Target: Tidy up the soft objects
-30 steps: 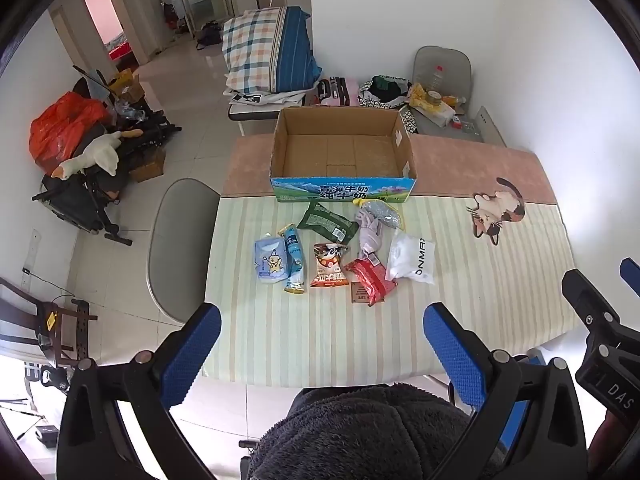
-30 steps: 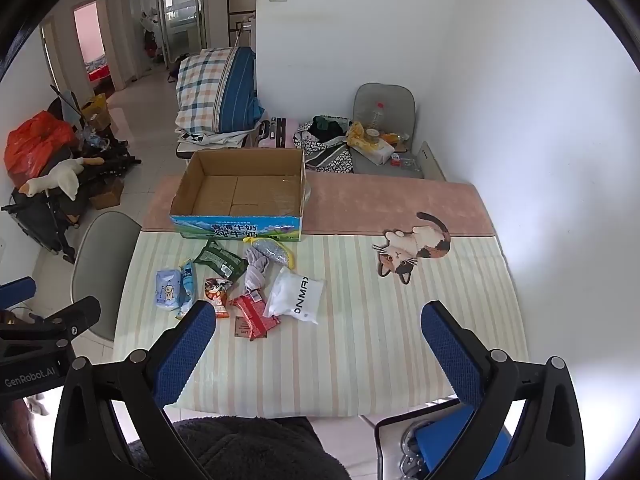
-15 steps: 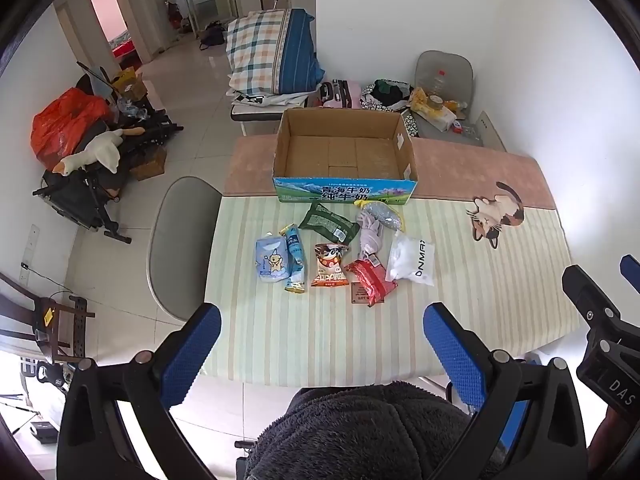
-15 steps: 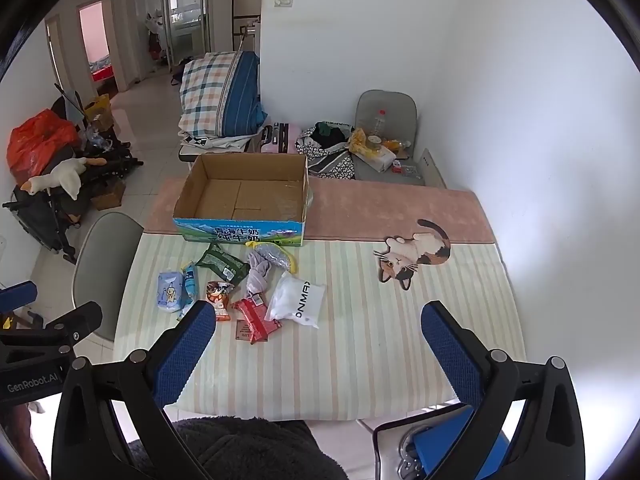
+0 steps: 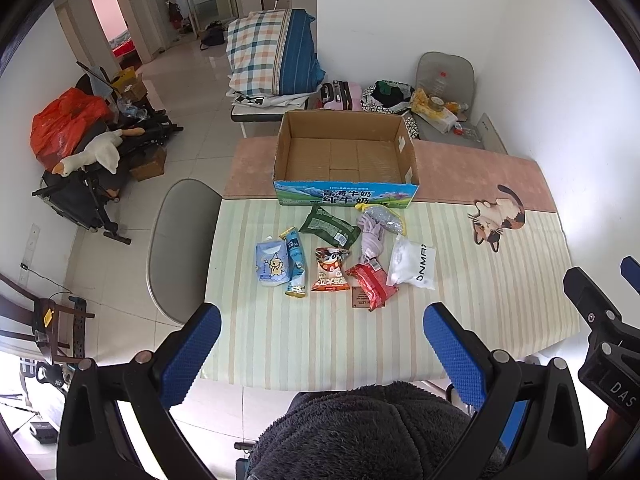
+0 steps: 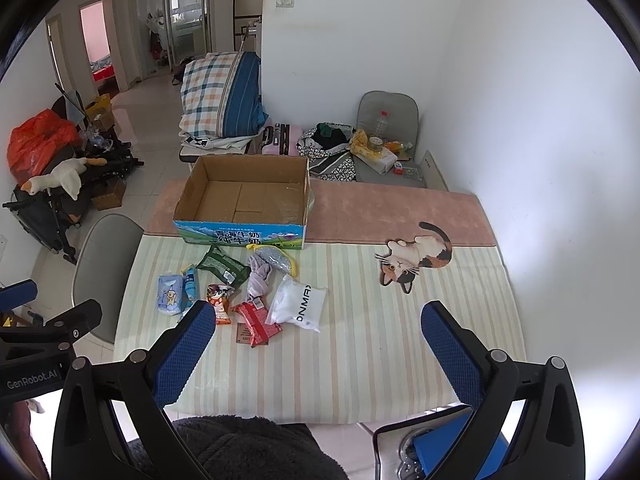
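Observation:
Several soft packets lie in a cluster on the striped table (image 5: pixel 320 344): a light blue pack (image 5: pixel 272 266), a green bag (image 5: pixel 329 227), an orange snack bag (image 5: pixel 330 270), a red packet (image 5: pixel 372 285), a white bag (image 5: pixel 412 264) and a lilac cloth (image 5: pixel 373 238). Behind them stands an open, empty cardboard box (image 5: pixel 346 160). My left gripper (image 5: pixel 320 350) is open, high above the near table edge. My right gripper (image 6: pixel 316 350) is open too, to the right of the cluster. In the right wrist view I see the box (image 6: pixel 244 200) and the white bag (image 6: pixel 298 304).
A cat-shaped mat (image 5: pixel 496 216) lies on the table's right side. A grey chair (image 5: pixel 176 240) stands at the table's left edge. Another chair with clutter (image 5: pixel 440 96) and folded bedding (image 5: pixel 272 60) stand behind the table. A dark fleece sleeve (image 5: pixel 368 432) is below the grippers.
Both grippers have tilted slightly, so the table and box sit a little lower in the views. Nothing on the table has moved. Both grippers stay open.

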`<move>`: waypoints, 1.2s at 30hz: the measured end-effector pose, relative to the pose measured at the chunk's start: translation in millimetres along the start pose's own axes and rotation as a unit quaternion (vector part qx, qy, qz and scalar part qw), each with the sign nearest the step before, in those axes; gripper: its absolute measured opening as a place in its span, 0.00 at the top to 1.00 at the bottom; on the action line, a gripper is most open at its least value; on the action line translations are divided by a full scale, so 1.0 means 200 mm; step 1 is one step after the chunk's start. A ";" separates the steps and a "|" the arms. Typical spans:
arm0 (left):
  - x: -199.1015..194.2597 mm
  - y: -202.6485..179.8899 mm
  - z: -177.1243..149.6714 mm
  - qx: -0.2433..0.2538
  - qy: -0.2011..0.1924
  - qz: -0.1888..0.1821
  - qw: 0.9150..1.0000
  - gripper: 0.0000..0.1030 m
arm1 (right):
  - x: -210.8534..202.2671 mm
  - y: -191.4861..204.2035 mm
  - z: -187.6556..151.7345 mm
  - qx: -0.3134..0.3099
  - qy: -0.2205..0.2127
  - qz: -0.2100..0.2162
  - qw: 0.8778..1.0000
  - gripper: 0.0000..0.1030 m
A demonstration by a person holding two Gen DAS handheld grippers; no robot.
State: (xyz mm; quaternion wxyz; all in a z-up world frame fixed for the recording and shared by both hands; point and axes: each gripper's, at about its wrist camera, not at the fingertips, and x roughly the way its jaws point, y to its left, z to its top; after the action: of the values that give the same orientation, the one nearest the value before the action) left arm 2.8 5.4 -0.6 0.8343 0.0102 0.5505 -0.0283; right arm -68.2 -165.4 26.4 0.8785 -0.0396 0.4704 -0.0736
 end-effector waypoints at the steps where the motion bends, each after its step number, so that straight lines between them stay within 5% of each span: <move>1: 0.00 0.00 0.00 0.001 0.000 0.000 1.000 0.00 | 0.00 0.00 0.00 0.001 0.000 0.000 1.000 0.00; 36: 0.04 -0.03 0.06 0.003 -0.001 0.004 1.000 0.00 | 0.07 -0.05 0.04 0.013 0.008 0.009 1.000 0.00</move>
State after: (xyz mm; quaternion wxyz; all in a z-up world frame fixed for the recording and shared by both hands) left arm 16.8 -1.8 -3.2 0.8348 0.0151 0.5497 -0.0269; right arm -54.5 -177.1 21.2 0.8755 -0.0233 0.4771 -0.0726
